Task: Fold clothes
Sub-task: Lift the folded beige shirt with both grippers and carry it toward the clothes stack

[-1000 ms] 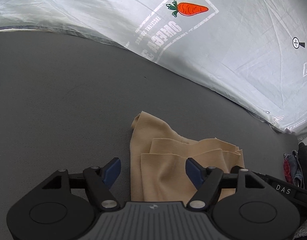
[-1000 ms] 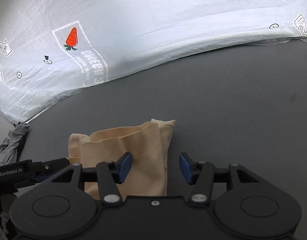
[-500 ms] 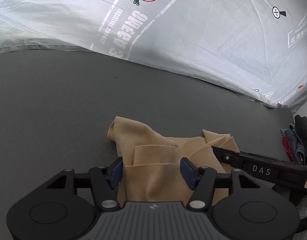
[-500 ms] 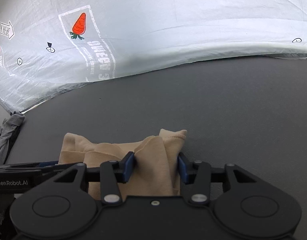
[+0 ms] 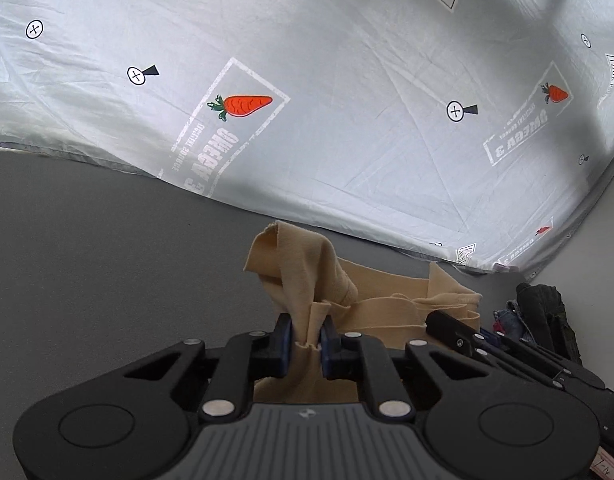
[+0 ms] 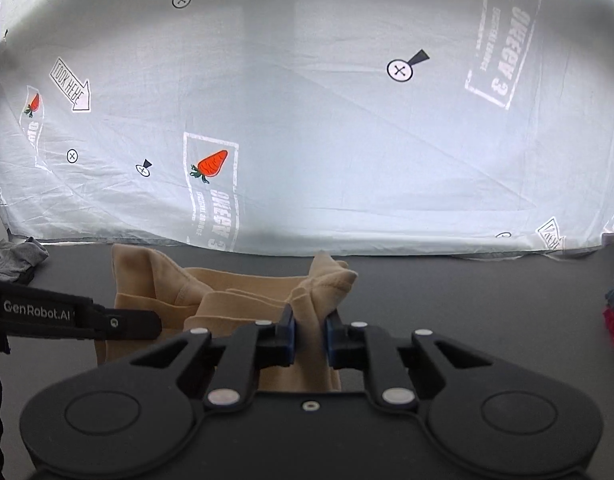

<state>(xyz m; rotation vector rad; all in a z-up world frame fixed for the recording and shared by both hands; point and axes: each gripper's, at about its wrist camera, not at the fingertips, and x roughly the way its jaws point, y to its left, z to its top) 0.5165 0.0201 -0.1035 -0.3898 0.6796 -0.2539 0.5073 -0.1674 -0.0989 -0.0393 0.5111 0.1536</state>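
A beige garment (image 5: 387, 300) hangs bunched between my two grippers, lifted off the dark grey table (image 5: 87, 260). My left gripper (image 5: 306, 342) is shut on its left end; a fold stands up just past the fingers. My right gripper (image 6: 310, 334) is shut on the right end of the garment (image 6: 243, 292). The right gripper's side shows in the left wrist view (image 5: 507, 352), and the left gripper's side in the right wrist view (image 6: 67, 318). The garment's lower part is hidden behind the gripper bodies.
A white sheet printed with carrots (image 5: 347, 100) hangs behind the table (image 6: 467, 300). A pile of dark, blue and red clothes (image 5: 539, 312) lies at the right. A grey garment (image 6: 15, 260) lies at the left edge of the table.
Both grippers closed on the beige garment's ends and lifted it off the table. The views tilted up, so more of the white sheet shows now.
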